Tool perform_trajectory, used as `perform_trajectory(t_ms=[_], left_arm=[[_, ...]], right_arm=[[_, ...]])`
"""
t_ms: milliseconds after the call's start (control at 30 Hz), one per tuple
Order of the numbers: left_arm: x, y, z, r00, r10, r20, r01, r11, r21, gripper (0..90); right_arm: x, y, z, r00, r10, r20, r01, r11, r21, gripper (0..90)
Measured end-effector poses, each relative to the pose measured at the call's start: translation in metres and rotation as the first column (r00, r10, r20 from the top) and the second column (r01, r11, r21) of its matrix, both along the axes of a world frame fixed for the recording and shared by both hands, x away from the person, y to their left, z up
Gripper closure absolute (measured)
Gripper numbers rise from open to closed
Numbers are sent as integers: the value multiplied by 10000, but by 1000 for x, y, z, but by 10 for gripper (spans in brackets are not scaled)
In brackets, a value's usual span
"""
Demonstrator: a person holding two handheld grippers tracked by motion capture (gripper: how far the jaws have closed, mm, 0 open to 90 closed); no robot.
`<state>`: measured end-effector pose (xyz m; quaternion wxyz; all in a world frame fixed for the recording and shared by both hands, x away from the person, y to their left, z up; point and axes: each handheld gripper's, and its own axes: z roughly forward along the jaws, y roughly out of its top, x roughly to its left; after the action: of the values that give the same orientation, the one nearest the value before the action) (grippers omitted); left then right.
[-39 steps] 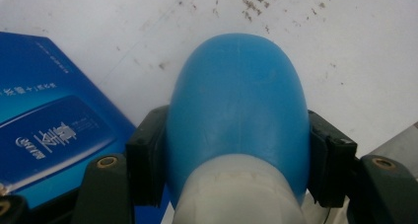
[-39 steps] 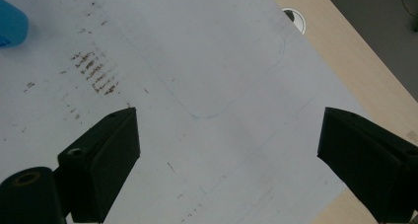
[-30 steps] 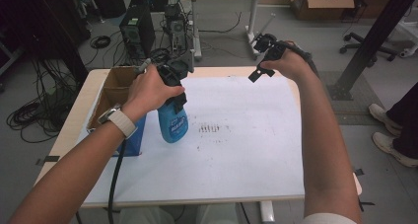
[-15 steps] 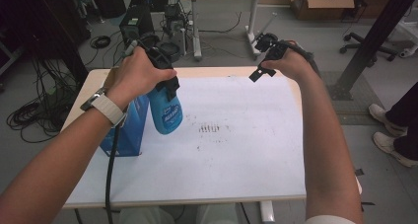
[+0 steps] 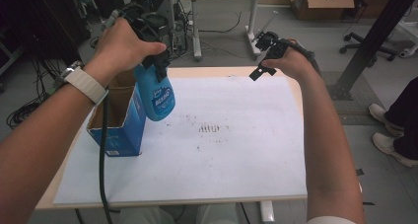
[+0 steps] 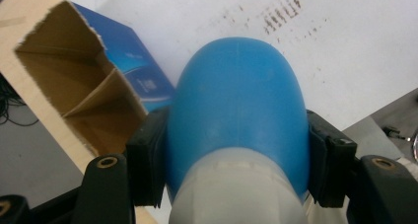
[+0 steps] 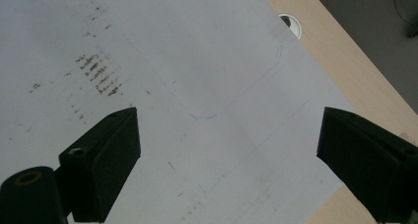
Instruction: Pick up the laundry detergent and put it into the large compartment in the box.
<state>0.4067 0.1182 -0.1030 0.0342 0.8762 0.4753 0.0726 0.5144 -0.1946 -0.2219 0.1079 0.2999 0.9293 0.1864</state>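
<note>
Left hand has lifted the blue plastic spray bottle (image 5: 156, 96) higher and further toward the table's left-far side than half a second ago; a second ago it hung lower, nearer the middle of the sheet. Right arm hasn't shifted between frames.

Left gripper (image 5: 160, 68) is clamped on the bottle's upper shoulder. In the left gripper view both black jaws press the blue body (image 6: 238, 115) from either side, just above the white collar at the neck. Bottle hangs clear of the table, tilted slightly, bottom end down, white label facing the camera in the high view.

Directly beside and partly below it: open-topped blue cardboard box (image 5: 118, 128) with brown inside, standing near the table's left edge. A cardboard divider splits the interior, seen in the left gripper view (image 6: 74, 93). Bottle sits over the box's right wall and the sheet, not inside the box. Touching the box or not: can't tell.

White paper sheet (image 5: 231, 150) covers most of the light wooden table (image 5: 197, 71). Cluster of short dark marks (image 5: 211, 129) near sheet centre, also visible in the right gripper view (image 7: 98, 71).

Right gripper (image 5: 261, 72) is held up over the far right corner of the table, jaws spread wide, nothing between them. Its own view looks down on bare sheet, a faint pencilled outline (image 7: 231, 93), and a round cable grommet (image 7: 291, 24) in the wood.

Left wrist wears a white watch band (image 5: 86, 85). Black cable (image 5: 102, 160) trails down from the left gripper.
</note>
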Motion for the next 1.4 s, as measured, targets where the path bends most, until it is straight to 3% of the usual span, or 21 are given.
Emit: perform_trajectory(t_ms=[267, 667, 900, 1033, 1133, 1400], left_arm=[[-5, 17, 27, 9988, 488, 73, -487, 9987, -150, 376], [-6, 51, 44, 9885, 1503, 179, -1499, 9884, -223, 377], [-3, 74, 46, 9741, 2240, 315, -2232, 9744, -263, 377], [-1, 87, 45, 9624, 2684, 414, -2676, 9632, -249, 377], [1, 97, 43, 9497, 3078, 570, -3074, 9514, -164, 377], [4, 108, 35, 9361, 3455, 661, -3454, 9384, -131, 377]], right_arm=[[1, 2, -1, 10000, 50, -58, -50, 10000, -72, 92], [1, 6, 1, 9999, 122, -40, -122, 9999, -104, 92], [1, 7, 2, 9999, 133, -27, -134, 9998, -135, 92], [1, 7, 2, 9999, 108, -60, -109, 9998, -176, 92], [2, 8, 1, 9999, 144, -66, -145, 9998, -164, 92], [2, 10, 0, 9999, 157, -61, -158, 9997, -172, 92]])
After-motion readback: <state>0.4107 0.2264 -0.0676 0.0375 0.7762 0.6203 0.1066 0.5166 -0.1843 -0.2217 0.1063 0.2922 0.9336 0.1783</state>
